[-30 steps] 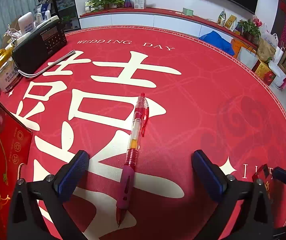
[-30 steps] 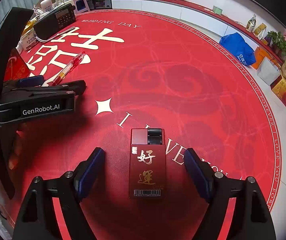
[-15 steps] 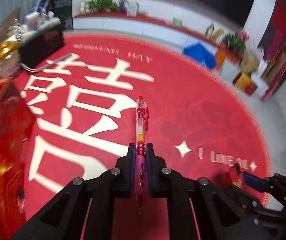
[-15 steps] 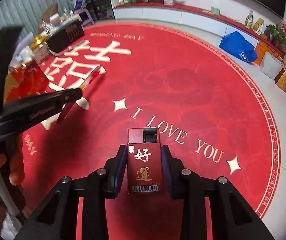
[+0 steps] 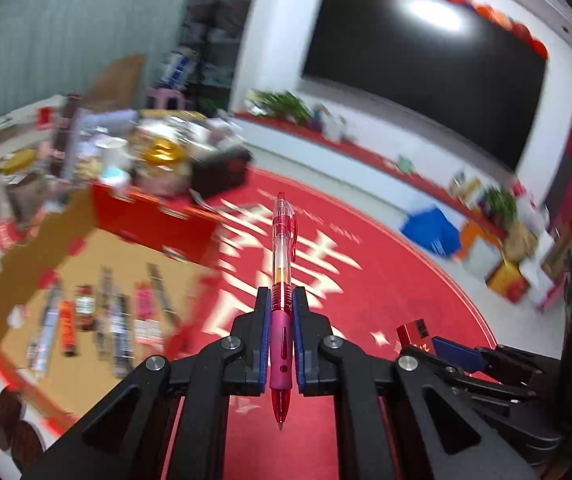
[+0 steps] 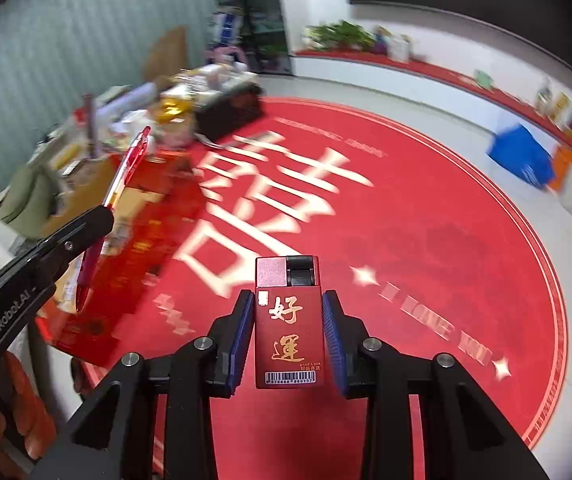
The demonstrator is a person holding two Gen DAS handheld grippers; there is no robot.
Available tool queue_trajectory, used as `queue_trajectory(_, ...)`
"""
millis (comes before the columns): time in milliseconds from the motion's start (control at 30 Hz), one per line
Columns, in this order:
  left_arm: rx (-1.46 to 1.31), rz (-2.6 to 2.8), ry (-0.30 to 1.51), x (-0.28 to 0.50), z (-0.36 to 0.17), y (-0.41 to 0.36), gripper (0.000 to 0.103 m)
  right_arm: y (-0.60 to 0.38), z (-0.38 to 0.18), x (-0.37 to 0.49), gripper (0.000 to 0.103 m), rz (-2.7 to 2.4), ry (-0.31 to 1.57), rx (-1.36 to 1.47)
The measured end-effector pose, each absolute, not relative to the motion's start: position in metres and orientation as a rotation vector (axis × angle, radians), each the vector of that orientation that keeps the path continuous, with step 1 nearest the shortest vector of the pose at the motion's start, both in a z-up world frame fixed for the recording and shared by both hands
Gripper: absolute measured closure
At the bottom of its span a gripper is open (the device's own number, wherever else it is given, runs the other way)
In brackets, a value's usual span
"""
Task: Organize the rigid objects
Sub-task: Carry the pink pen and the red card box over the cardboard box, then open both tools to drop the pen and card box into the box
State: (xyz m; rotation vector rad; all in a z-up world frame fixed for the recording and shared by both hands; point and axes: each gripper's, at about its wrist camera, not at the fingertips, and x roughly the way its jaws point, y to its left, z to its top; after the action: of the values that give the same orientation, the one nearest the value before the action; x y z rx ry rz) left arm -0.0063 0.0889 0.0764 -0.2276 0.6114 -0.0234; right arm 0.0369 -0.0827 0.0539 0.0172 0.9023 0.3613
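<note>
You are holding a red pen (image 5: pixel 280 312) pinched lengthwise in your left gripper (image 5: pixel 280 336), its long axis pointing forward, and a red lighter (image 6: pixel 288 322) squeezed in your right gripper (image 6: pixel 288 336), while the open cardboard box (image 5: pixel 97 256) is lying forward-left, nearer your left hand.

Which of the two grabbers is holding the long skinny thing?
The left gripper. It is shut on the red pen, long and thin with a see-through barrel. The right gripper grips a flat red lighter with gold writing.
</note>
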Motion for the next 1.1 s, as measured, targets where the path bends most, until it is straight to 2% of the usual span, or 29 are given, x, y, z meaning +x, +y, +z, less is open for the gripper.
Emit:
queue_trajectory(167, -0.249, 0.128, 0.535, -0.029, 0.095, 0.143, 0.092, -0.02, 0.076, 0.039, 0.067, 0.49, 0.854, -0.038)
queue_trajectory(367, -0.299, 0.3, 0.541, -0.043, 0.085, 0.209, 0.093, 0.06, 0.084, 0.043, 0.067, 0.639, 0.839, -0.103)
queue_trajectory(600, -0.312, 0.389, 0.618, -0.031, 0.053, 0.248, 0.093, 0.128, 0.055, 0.062, 0.067, 0.693, 0.908, -0.167)
queue_trajectory(933, -0.306, 0.388, 0.747, 0.001, 0.011, 0.254, 0.092, 0.146, 0.014, 0.084, 0.067, 0.644, 0.987, -0.265)
queue_trajectory(1000, -0.281, 0.394, 0.765, 0.004, 0.007, 0.249, 0.082, 0.147, 0.013, 0.083, 0.066, 0.667, 0.991, -0.285)
queue_trajectory(1033, -0.266, 0.416, 0.762, 0.004, 0.007, 0.248, 0.07, 0.147, 0.015, 0.082, 0.057, 0.632, 0.967, -0.321)
queue_trajectory(1067, -0.243, 0.466, 0.75, 0.002, 0.007, 0.248, 0.05, 0.145, 0.017, 0.081, 0.046, 0.604, 0.944, -0.345)
queue_trajectory(1100, -0.235, 0.498, 0.74, 0.0, 0.008, 0.25, 0.038, 0.142, 0.02, 0.081, 0.04, 0.57, 0.908, -0.37)
